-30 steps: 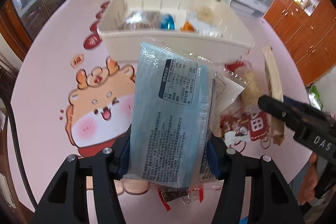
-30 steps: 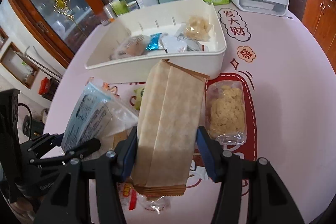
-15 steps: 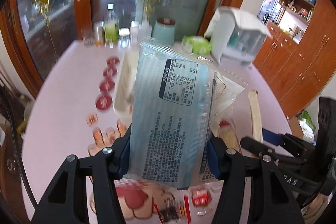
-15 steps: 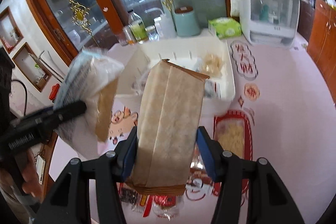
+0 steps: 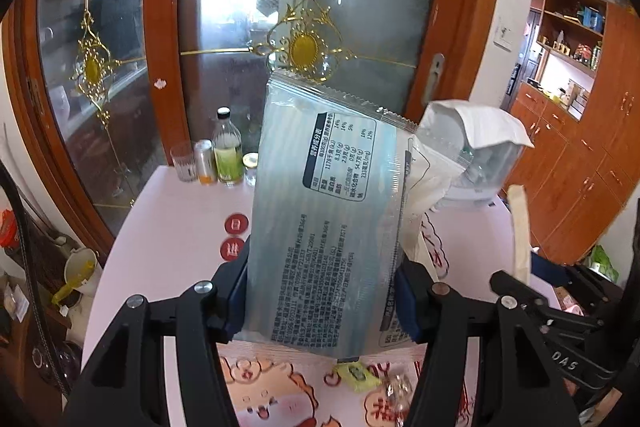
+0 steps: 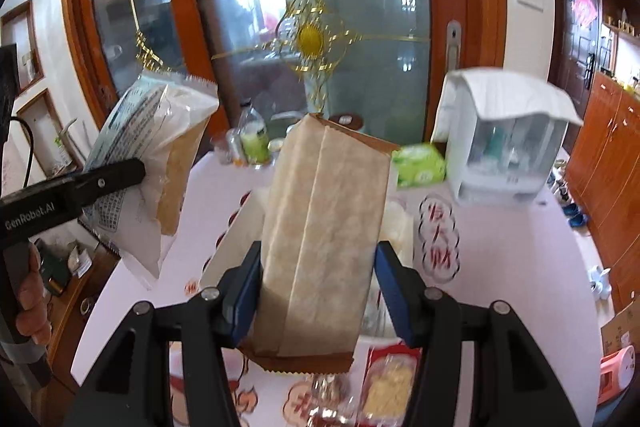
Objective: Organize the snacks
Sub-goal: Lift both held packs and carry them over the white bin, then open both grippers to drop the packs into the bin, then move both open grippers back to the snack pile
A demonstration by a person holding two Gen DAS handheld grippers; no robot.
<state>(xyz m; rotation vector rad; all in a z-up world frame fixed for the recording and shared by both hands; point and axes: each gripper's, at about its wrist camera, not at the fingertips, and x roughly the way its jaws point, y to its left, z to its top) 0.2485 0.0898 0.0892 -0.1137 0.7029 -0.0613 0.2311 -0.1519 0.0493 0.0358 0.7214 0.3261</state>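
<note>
The left gripper (image 5: 324, 301) clamps a flat snack packet (image 5: 320, 227) upright above the table (image 5: 168, 227). The right gripper (image 6: 318, 291) clamps a paper bag (image 6: 320, 239) to its right. Bottles (image 5: 228, 151) stand at the table's far edge; a lidded container (image 6: 508, 143) stands far right, with a tissue pack (image 6: 418, 165) left of it.

Both grippers are matte black plastic with triangular cut-outs in their arms, silver screw heads at the joints and blue pads inside the fingers. The left gripper (image 5: 322, 301) shows white "GenRobot.AI" lettering on its side; the right gripper (image 6: 318, 293) shows "DAS". A black cable (image 6: 24, 135) loops behind the left one.
</note>
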